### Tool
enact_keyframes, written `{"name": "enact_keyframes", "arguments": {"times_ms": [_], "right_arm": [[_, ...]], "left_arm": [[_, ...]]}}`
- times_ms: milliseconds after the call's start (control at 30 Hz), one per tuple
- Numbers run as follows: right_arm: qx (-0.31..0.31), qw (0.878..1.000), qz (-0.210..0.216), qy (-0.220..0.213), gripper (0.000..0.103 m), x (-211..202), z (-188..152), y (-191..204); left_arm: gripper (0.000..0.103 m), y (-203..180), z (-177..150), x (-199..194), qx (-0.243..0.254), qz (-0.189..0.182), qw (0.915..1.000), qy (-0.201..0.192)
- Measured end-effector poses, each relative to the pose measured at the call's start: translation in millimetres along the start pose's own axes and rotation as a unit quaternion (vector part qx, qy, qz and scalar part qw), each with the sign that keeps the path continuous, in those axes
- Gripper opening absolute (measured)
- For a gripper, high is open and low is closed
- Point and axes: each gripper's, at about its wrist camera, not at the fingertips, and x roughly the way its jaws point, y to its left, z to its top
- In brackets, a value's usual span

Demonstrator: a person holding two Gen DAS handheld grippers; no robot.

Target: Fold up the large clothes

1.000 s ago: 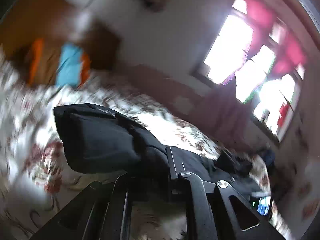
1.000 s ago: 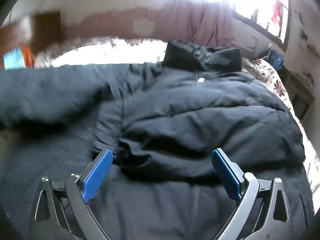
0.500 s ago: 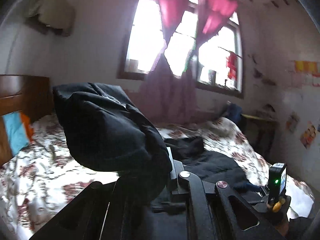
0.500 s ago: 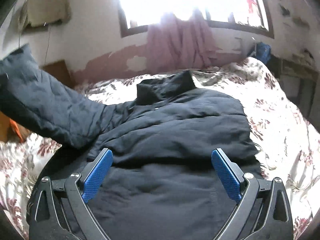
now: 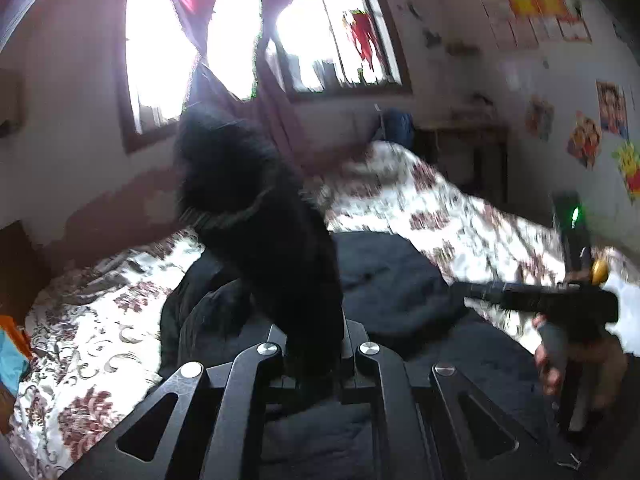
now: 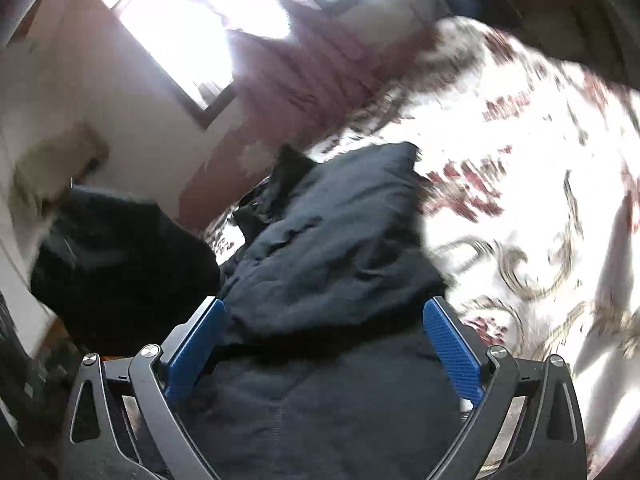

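A large black padded jacket lies spread on a bed with a floral sheet. My left gripper is shut on the jacket's sleeve, which rises up in front of the lens above the jacket body. The lifted sleeve also shows at the left of the right wrist view. My right gripper is open, its blue pads spread over the jacket body, holding nothing. The right gripper and the hand on it show in the left wrist view.
The floral sheet covers the bed around the jacket. A window with red curtains and a dark pink drape is behind the bed. A wooden headboard and a blue and orange item are at left. A desk stands at right.
My left gripper has swung right with the sleeve, carrying it over the jacket body. My right gripper has tilted and shifted; its jaws stayed open.
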Motion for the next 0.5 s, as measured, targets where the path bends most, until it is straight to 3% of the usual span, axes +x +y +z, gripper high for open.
{"name": "enact_keyframes", "arguments": {"times_ms": [167,333,433,467,500], "right_arm": [[0.112,0.991,0.070,0.019,0.098,23.3,-4.7,-46.1],[0.111,0.985,0.129,0.017,0.098,33.1,1.2,-42.5],[0.114,0.980,0.162,0.027,0.098,41.3,0.3,-43.2],[0.117,0.979,0.166,0.031,0.098,42.7,1.2,-44.5],[0.119,0.978,0.166,0.037,0.098,46.2,0.7,-44.0]], "left_arm": [[0.011,-31.0,-8.4,42.4,0.032,-0.014,0.9975,0.061],[0.015,-43.0,-17.9,56.9,0.022,-0.060,0.9932,0.098],[0.031,-48.7,-23.5,55.5,0.017,-0.096,0.9903,0.098],[0.047,-50.6,-25.7,52.0,0.016,-0.110,0.9894,0.094],[0.071,-52.7,-27.3,46.6,0.016,-0.117,0.9894,0.084]]}}
